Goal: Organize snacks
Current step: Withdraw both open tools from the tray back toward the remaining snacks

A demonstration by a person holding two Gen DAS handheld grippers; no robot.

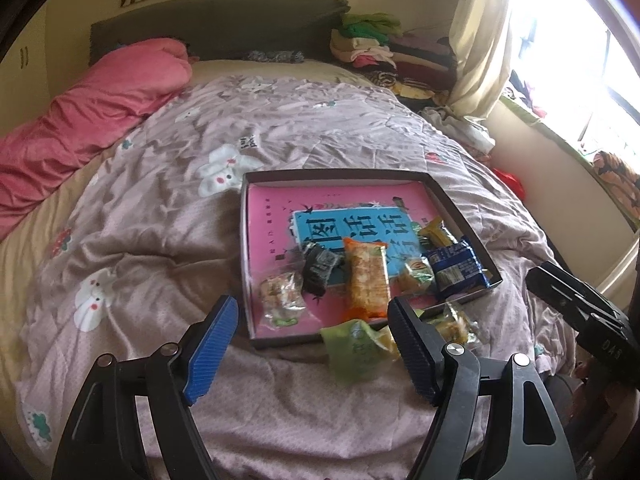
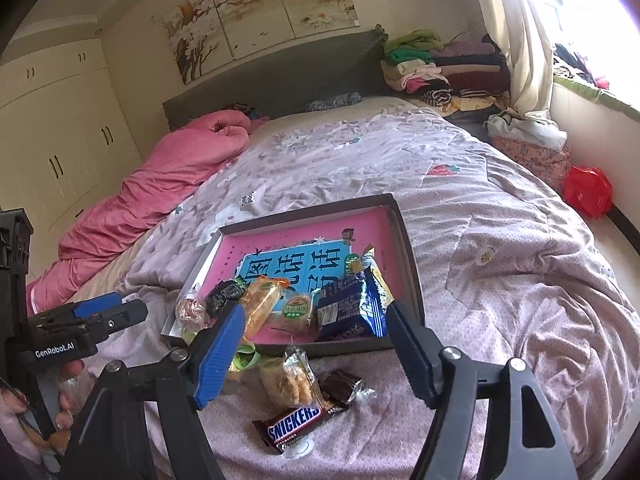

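snacks: light, crinkly wrappers, slippery film, contents crushable; better pinch across middle or at sealed end, gently. snickers bar (image 2: 294, 428) lies on bed quilt (image 2: 500, 280), near box, with clear-wrapped pastry (image 2: 290, 380), dark small packet (image 2: 340, 388), green packet (image 1: 356, 348). box (image 2: 412, 256) holds orange packet (image 1: 366, 276), blue packet (image 2: 348, 308), several more. left hand-held gripper (image 1: 312, 344) wide, empty. right hand-held gripper (image 2: 316, 354) wide, empty.
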